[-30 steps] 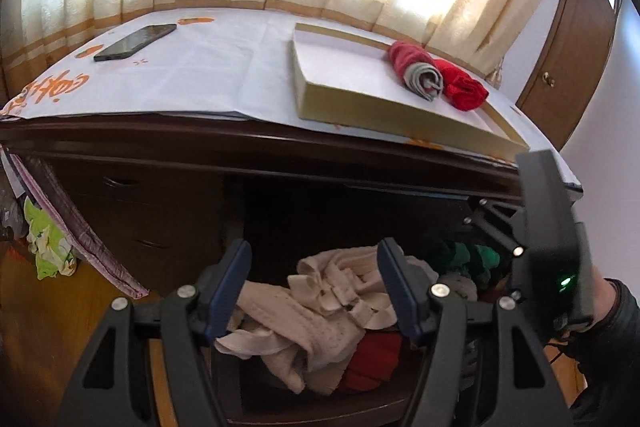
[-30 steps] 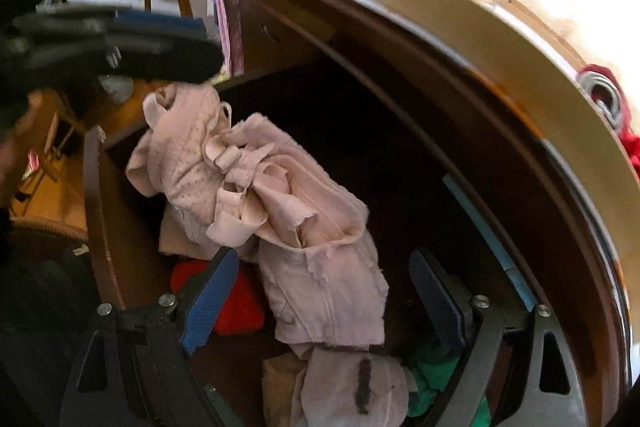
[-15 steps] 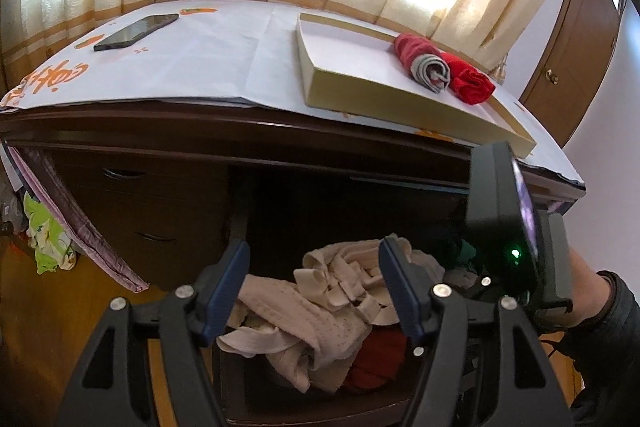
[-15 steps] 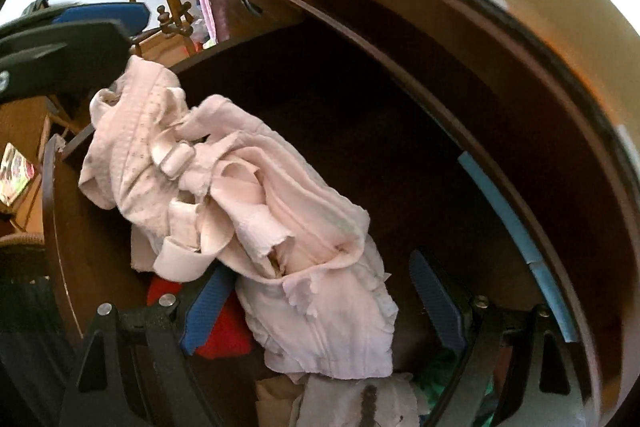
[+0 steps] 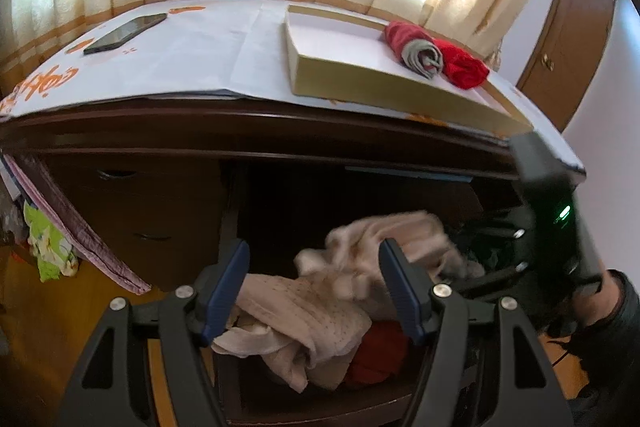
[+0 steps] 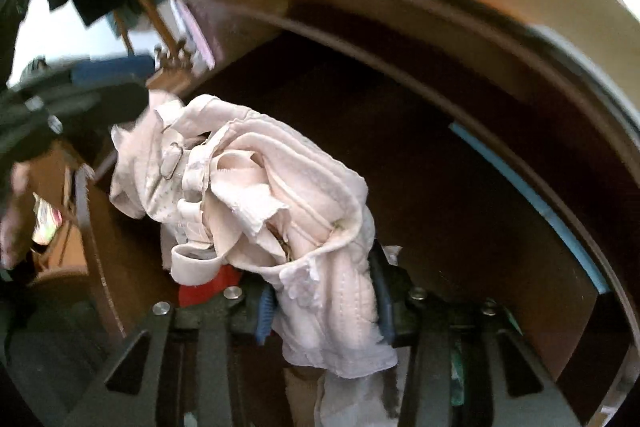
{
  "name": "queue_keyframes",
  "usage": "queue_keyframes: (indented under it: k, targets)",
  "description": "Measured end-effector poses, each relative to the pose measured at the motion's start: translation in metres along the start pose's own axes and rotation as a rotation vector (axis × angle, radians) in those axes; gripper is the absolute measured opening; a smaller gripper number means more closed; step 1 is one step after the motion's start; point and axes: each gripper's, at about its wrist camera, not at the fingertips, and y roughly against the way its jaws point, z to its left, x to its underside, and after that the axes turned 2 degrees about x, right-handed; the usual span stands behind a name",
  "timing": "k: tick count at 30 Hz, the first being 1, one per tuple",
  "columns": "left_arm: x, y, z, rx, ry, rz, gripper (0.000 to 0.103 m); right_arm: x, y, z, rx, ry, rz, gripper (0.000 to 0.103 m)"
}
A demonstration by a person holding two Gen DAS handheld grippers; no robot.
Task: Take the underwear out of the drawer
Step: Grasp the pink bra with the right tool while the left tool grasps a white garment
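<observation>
A heap of pale pink underwear (image 5: 304,311) lies in the open drawer (image 5: 320,399) over a red garment (image 5: 376,351). My left gripper (image 5: 314,255) hovers above the heap, open, with nothing between its fingers. In the right wrist view my right gripper (image 6: 322,303) is low in the drawer and its jaws are closing. A fold of the pink underwear (image 6: 248,195) is pinched between its blue pads. The rest of the bundle hangs off towards the left. The right gripper's black body (image 5: 548,211) shows at the drawer's right end, held by a gloved hand (image 5: 608,311).
On the dresser top stands a cream tray (image 5: 360,83) with a rolled red and grey garment (image 5: 420,47) and a red one (image 5: 464,67). A phone (image 5: 124,33) lies at the left. Green clothes (image 6: 456,367) sit at the drawer's right. Shut drawers (image 5: 140,203) are at the left.
The right gripper's jaws have come together from wide apart onto the pink fabric. The pink bundle has shifted in the drawer. The left gripper has stayed in place.
</observation>
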Motion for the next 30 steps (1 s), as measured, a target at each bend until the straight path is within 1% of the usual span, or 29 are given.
queue_keyframes:
  k: [2, 4, 7, 8, 9, 11, 14, 16, 18, 19, 21, 24, 25, 28, 30]
  targets:
    - [0.002, -0.002, -0.007, -0.012, -0.040, 0.011, 0.068, 0.006, 0.009, -0.011, 0.002, -0.035, -0.020, 0.043]
    - [0.006, -0.006, -0.016, -0.027, -0.088, 0.029, 0.068, 0.013, 0.015, -0.021, 0.024, -0.065, -0.033, 0.043]
    - [0.012, -0.013, -0.030, -0.052, -0.169, 0.062, 0.068, 0.020, 0.025, -0.033, 0.020, -0.114, -0.059, 0.043]
    - [0.015, -0.016, -0.033, -0.058, -0.186, 0.075, 0.068, 0.022, 0.022, -0.035, 0.021, -0.124, -0.065, 0.043]
    - [0.016, -0.018, -0.035, -0.060, -0.193, 0.084, 0.068, 0.025, 0.028, -0.037, 0.016, -0.137, -0.071, 0.043]
    - [0.018, -0.022, -0.039, -0.063, -0.215, 0.102, 0.068, 0.027, 0.031, -0.043, -0.011, -0.168, -0.085, 0.043]
    - [0.020, -0.024, -0.043, -0.102, -0.244, 0.111, 0.068, 0.031, 0.030, -0.038, -0.023, -0.185, -0.099, 0.043]
    - [0.018, -0.022, -0.041, -0.111, -0.234, 0.109, 0.068, 0.038, 0.031, -0.031, -0.033, -0.195, -0.111, 0.043]
    - [0.017, -0.018, -0.036, -0.114, -0.205, 0.116, 0.068, 0.041, 0.034, -0.035, -0.044, -0.213, -0.122, 0.043]
    - [0.018, -0.015, -0.035, -0.105, -0.190, 0.119, 0.068, 0.040, 0.034, -0.037, -0.047, -0.222, -0.128, 0.043]
    - [0.020, -0.010, -0.032, -0.067, -0.139, 0.144, 0.068, 0.043, 0.036, -0.037, -0.049, -0.229, -0.139, 0.043]
    - [0.029, -0.008, -0.029, 0.020, -0.065, 0.194, 0.068, 0.046, 0.039, -0.036, -0.048, -0.227, -0.154, 0.043]
    - [0.031, -0.010, -0.028, 0.024, -0.052, 0.209, 0.068, 0.046, 0.040, -0.036, -0.045, -0.225, -0.160, 0.043]
    - [0.034, -0.017, -0.024, 0.004, -0.002, 0.243, 0.068, 0.052, 0.045, -0.038, -0.042, -0.222, -0.173, 0.043]
    - [0.032, -0.016, -0.023, 0.009, 0.018, 0.244, 0.068, 0.050, 0.043, -0.035, -0.042, -0.222, -0.180, 0.043]
